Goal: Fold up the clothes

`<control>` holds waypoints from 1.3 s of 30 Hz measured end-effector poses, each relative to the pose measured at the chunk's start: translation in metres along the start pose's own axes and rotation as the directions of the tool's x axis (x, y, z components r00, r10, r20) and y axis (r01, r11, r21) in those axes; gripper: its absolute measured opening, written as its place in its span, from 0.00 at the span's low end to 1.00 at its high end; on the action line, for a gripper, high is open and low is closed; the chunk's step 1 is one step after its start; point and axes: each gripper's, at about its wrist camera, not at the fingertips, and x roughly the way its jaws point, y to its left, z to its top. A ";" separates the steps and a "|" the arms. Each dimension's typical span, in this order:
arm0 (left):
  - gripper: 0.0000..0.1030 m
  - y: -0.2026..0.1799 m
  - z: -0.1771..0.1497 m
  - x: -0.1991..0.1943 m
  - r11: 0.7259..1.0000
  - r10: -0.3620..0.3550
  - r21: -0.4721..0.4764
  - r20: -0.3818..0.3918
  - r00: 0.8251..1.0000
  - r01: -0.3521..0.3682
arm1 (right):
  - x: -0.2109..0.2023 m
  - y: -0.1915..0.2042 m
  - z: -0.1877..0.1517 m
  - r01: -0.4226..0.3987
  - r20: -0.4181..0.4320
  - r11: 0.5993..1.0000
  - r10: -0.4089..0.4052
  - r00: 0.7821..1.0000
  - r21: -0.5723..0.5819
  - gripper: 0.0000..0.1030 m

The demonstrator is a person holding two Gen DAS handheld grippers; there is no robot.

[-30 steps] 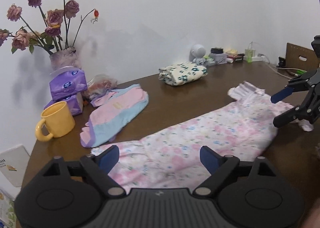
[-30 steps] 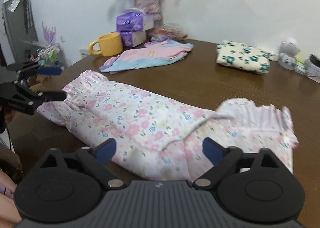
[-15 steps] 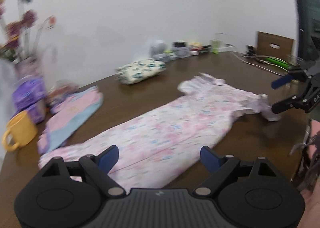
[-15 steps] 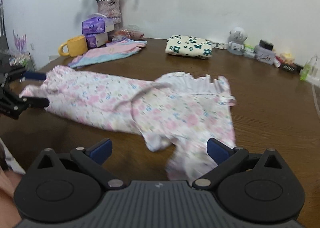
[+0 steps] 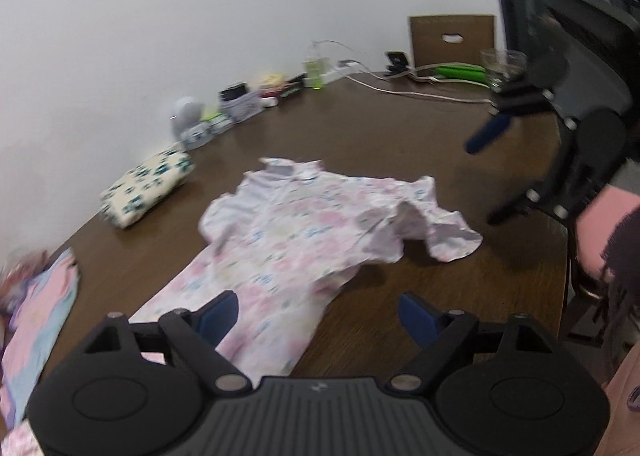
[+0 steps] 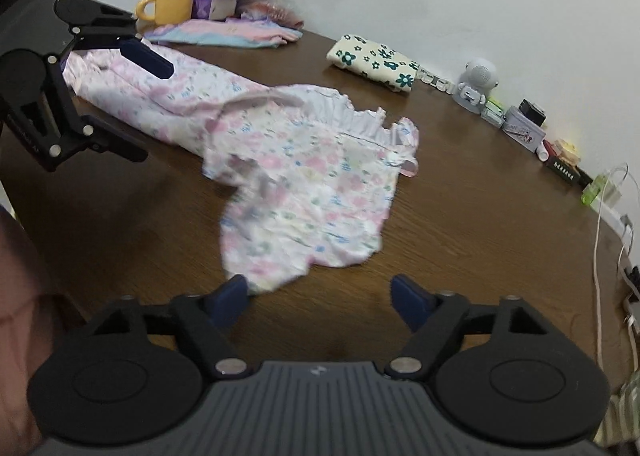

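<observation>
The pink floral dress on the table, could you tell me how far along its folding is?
Done: a cream flowered garment sits folded by the wall. In hand: the pink floral dress lies long and rumpled on the table, its near end bunched. The right tongs have just been closing, open with that end at one pad; the left tongs hang open above the cloth. Left: every fold of this dress, and the striped pastel garment.
</observation>
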 end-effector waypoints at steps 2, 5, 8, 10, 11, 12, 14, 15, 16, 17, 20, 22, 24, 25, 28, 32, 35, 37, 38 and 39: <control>0.80 -0.006 0.006 0.010 1.000 -0.015 0.017 -0.006 1.000 0.015 | 0.004 -0.009 0.001 -0.007 -0.003 1.000 0.007 1.000 -0.016 0.70; 0.76 -0.014 0.014 0.023 0.999 -0.030 0.042 -0.012 0.999 0.030 | 0.009 -0.007 0.006 -0.079 -0.004 0.994 0.079 0.997 -0.080 0.67; 0.68 -0.019 0.019 0.034 0.997 -0.038 0.069 -0.015 0.999 0.039 | 0.014 -0.004 0.014 -0.143 0.009 0.983 0.145 0.989 -0.119 0.65; 0.64 -0.020 0.022 0.039 0.995 -0.047 0.082 -0.021 0.999 0.049 | 0.019 -0.002 0.019 -0.172 0.002 0.974 0.174 0.985 -0.150 0.56; 0.63 -0.021 0.023 0.042 0.995 -0.054 0.089 -0.024 0.998 0.055 | 0.022 0.000 0.021 -0.187 -0.002 0.968 0.189 0.982 -0.165 0.51; 0.61 -0.023 0.023 0.043 0.993 -0.058 0.099 -0.025 0.998 0.060 | 0.024 0.000 0.023 -0.205 -0.011 0.963 0.206 0.978 -0.173 0.50; 0.58 -0.025 0.023 0.046 0.991 -0.064 0.119 -0.026 0.998 0.067 | 0.025 -0.001 0.023 -0.239 -0.019 0.954 0.239 0.971 -0.183 0.50; 0.55 -0.025 0.023 0.047 0.990 -0.066 0.127 -0.025 0.997 0.069 | 0.025 -0.002 0.023 -0.255 -0.023 0.948 0.255 0.967 -0.188 0.50; 0.53 -0.025 0.023 0.047 0.988 -0.069 0.134 -0.025 0.997 0.072 | 0.022 -0.006 0.021 -0.259 -0.022 0.946 0.260 0.965 -0.195 0.50; 0.48 -0.025 0.023 0.048 0.988 -0.070 0.137 -0.024 0.997 0.073 | 0.019 -0.009 0.020 -0.263 -0.021 0.944 0.264 0.964 -0.202 0.50; 0.39 -0.022 0.026 0.053 0.989 -0.077 0.127 -0.008 0.997 0.078 | 0.015 -0.018 0.015 -0.230 -0.043 0.945 0.227 0.973 -0.234 0.50; 0.36 -0.020 0.029 0.055 0.989 -0.094 0.117 0.008 0.996 0.093 | 0.016 -0.020 0.012 -0.210 -0.064 0.942 0.200 0.978 -0.262 0.50; 0.35 -0.023 0.032 0.056 0.986 -0.107 0.131 0.020 0.994 0.104 | 0.022 -0.017 0.010 -0.209 -0.080 0.934 0.194 0.978 -0.289 0.50; 0.35 -0.024 0.032 0.056 0.983 -0.117 0.144 0.025 0.993 0.112 | 0.024 -0.015 0.010 -0.215 -0.087 0.929 0.198 0.976 -0.302 0.50; 0.35 -0.031 0.033 0.058 0.969 -0.138 0.212 0.034 0.990 0.128 | 0.028 -0.014 0.011 -0.225 -0.088 0.919 0.208 0.974 -0.324 0.50; 0.36 -0.046 0.029 0.060 0.913 -0.124 0.396 0.040 0.992 0.098 | 0.030 -0.019 0.013 -0.231 -0.086 0.921 0.215 0.973 -0.315 0.50; 0.37 -0.056 0.025 0.062 0.840 -0.125 0.537 0.041 0.991 0.084 | 0.030 -0.021 0.013 -0.229 -0.081 0.925 0.215 0.973 -0.302 0.50; 0.37 -0.059 0.026 0.064 0.799 -0.138 0.595 0.047 0.989 0.083 | 0.031 -0.023 0.013 -0.229 -0.079 0.928 0.215 0.973 -0.294 0.50; 0.37 -0.061 0.026 0.066 0.777 -0.145 0.623 0.050 0.988 0.083 | 0.031 -0.023 0.013 -0.229 -0.078 0.928 0.215 0.973 -0.293 0.50; 0.37 -0.062 0.026 0.067 0.758 -0.145 0.648 0.058 0.988 0.074 | 0.031 -0.023 0.012 -0.229 -0.077 0.929 0.216 0.973 -0.291 0.50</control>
